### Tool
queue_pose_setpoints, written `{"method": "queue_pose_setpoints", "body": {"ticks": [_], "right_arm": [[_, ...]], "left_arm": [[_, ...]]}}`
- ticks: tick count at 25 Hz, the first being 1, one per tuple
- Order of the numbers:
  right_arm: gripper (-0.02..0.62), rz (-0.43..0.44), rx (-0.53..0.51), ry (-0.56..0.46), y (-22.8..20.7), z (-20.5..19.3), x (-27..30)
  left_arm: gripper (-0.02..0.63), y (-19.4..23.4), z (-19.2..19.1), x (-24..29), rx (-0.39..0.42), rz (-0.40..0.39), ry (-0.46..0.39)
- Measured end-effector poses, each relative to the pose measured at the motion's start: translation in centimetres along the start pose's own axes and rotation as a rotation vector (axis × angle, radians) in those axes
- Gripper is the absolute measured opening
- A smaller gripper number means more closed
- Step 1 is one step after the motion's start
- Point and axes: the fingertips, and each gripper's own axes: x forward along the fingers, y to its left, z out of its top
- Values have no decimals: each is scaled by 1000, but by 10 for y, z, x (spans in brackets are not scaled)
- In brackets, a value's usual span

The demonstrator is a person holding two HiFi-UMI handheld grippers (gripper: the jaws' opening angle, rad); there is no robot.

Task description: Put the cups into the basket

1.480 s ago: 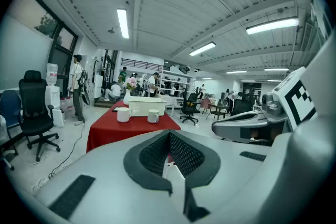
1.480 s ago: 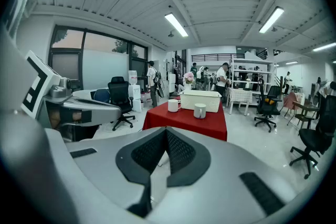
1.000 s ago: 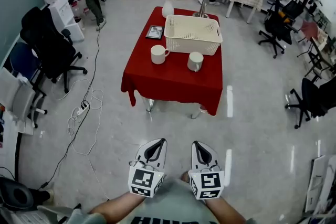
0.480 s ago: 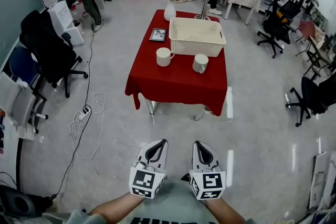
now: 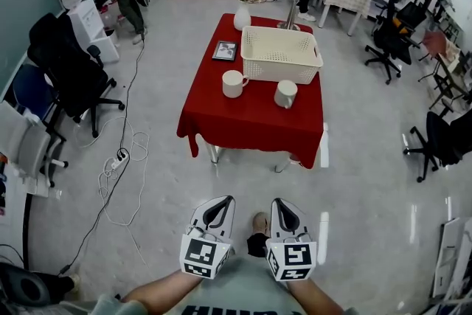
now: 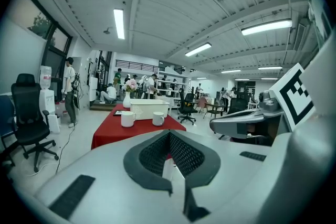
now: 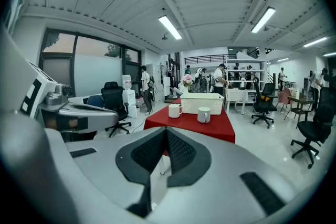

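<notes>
Two white cups (image 5: 234,83) on red table (image 5: 251,122), near basket (image 5: 282,71)

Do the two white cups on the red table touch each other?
Apart. The head view shows red tablecloth between the left cup and the right cup.

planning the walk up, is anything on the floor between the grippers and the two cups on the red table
Nothing visible does: bare floor runs from the left gripper and right gripper to the table, and both cups stand in front of the basket.
</notes>
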Motion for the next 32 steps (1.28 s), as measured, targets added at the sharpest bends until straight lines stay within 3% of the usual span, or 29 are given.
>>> {"method": "queue_pose_setpoints", "body": {"ticks": [10,21,32], "right_arm": [[8,39,-42,10,-48,23,54],[8,78,-13,16,-112,43,113],[8,130,-30,23,-152,53,148]], "left_arm": [[5,7,23,68,-8,38,6],[5,14,47,147,1,91,4],[5,13,59,194,-6,148,9]]}}
